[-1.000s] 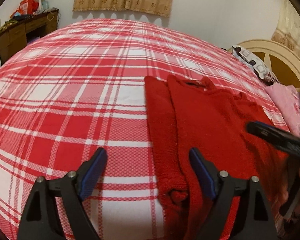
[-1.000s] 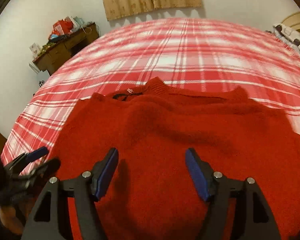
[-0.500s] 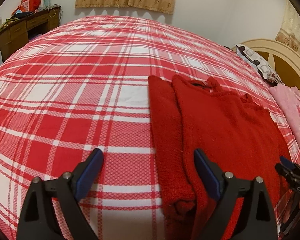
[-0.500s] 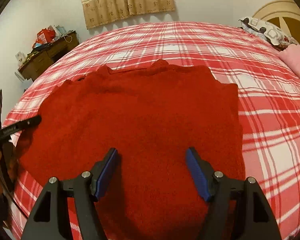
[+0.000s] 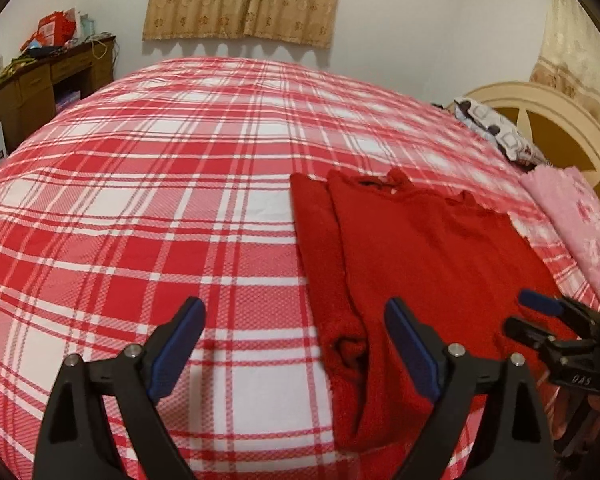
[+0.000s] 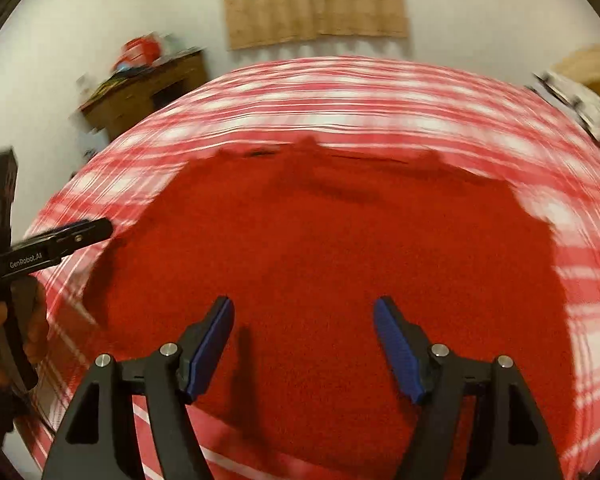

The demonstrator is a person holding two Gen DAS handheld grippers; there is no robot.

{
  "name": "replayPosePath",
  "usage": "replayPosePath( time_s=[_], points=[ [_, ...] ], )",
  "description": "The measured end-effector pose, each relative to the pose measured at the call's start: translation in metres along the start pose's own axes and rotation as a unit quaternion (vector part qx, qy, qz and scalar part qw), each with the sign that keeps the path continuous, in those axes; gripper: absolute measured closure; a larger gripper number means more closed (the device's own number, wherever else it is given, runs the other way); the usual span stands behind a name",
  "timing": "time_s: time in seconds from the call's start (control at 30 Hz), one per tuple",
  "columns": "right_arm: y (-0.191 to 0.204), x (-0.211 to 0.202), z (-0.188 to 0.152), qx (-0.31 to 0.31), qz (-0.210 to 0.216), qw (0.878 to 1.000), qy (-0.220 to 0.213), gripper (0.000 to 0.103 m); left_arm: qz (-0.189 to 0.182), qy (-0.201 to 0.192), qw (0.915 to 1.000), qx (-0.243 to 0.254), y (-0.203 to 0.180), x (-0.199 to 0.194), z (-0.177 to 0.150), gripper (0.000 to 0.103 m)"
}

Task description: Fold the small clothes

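1. Sweater, red and knitted, lies flat on the plaid bedspread, toward the side nearer the headboard, with its neckline pointing away from me.
2. One sleeve is folded lengthwise along the body on the side facing the open bedspread; its cuff sits bunched near my left claw's inner finger.
3. My left claw has its fingers wide apart and grips nothing. It hangs above the bedspread at the sweater's sleeve edge: one blue pad over bare plaid, the other over red knit.
4. My right claw is also spread wide, holding nothing, and hovers over the lower body of the sweater. I cannot tell whether its tips touch the fabric.
5. From the left camera, the right claw shows at the sweater's far edge, near the pink cloth.
6. From the right camera, the left claw shows at the opposite edge, over the plaid. That view is smeared by motion, so fine detail is lost.
7. A patterned pillow lies by the headboard, a wooden desk with clutter stands beyond the bed, and a beige curtain hangs on the wall.
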State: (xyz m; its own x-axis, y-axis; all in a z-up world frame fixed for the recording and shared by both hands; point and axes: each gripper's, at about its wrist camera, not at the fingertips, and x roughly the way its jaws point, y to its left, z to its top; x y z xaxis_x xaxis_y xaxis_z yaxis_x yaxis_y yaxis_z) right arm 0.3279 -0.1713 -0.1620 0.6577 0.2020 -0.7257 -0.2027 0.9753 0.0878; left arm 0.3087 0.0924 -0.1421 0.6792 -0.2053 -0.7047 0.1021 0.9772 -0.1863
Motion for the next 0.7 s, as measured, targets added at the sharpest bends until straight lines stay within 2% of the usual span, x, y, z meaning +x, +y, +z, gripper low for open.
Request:
replayPosePath(
  time_s=[0.07, 0.13, 0.2, 0.27, 0.37, 0.47, 0.6, 0.7],
  points=[
    [0.023, 0.012, 0.008, -0.027, 0.012, 1.0, 0.003, 0.03, 0.016, 0.004, 0.9998, 0.009, -0.002, 0.009, 0.001, 0.01],
    [0.037, 0.029, 0.016, -0.048, -0.008, 0.999, 0.018, 0.03, 0.03, 0.006, 0.9995, 0.012, 0.0, 0.017, 0.002, 0.01],
    [0.04, 0.051, 0.019, -0.054, -0.021, 0.997, 0.046, 0.026, 0.023, 0.012, 0.9997, -0.005, 0.007, 0.022, 0.004, 0.01],
    [0.034, 0.053, 0.024, -0.039, -0.027, 0.998, 0.039, 0.026, 0.008, 0.008, 0.9998, -0.016, 0.016, 0.015, 0.005, 0.01],
    [0.033, 0.037, 0.022, -0.032, -0.015, 0.999, 0.012, 0.026, -0.005, -0.009, 0.9999, -0.005, 0.028, -0.002, 0.007, 0.01],
    [0.06, 0.02, 0.008, -0.101, -0.012, 0.995, -0.013, 0.026, -0.012, -0.019, 0.9997, 0.008, 0.04, -0.013, 0.008, 0.009],
    [0.092, 0.008, -0.012, -0.156, 0.017, 0.987, -0.022, 0.026, 0.004, -0.014, 0.9997, 0.022, 0.048, -0.016, 0.004, 0.008],
    [0.119, -0.001, -0.025, -0.208, 0.036, 0.977, -0.027, 0.026, -0.014, -0.008, 0.9998, 0.009, 0.055, -0.015, 0.003, 0.008]
  ],
)
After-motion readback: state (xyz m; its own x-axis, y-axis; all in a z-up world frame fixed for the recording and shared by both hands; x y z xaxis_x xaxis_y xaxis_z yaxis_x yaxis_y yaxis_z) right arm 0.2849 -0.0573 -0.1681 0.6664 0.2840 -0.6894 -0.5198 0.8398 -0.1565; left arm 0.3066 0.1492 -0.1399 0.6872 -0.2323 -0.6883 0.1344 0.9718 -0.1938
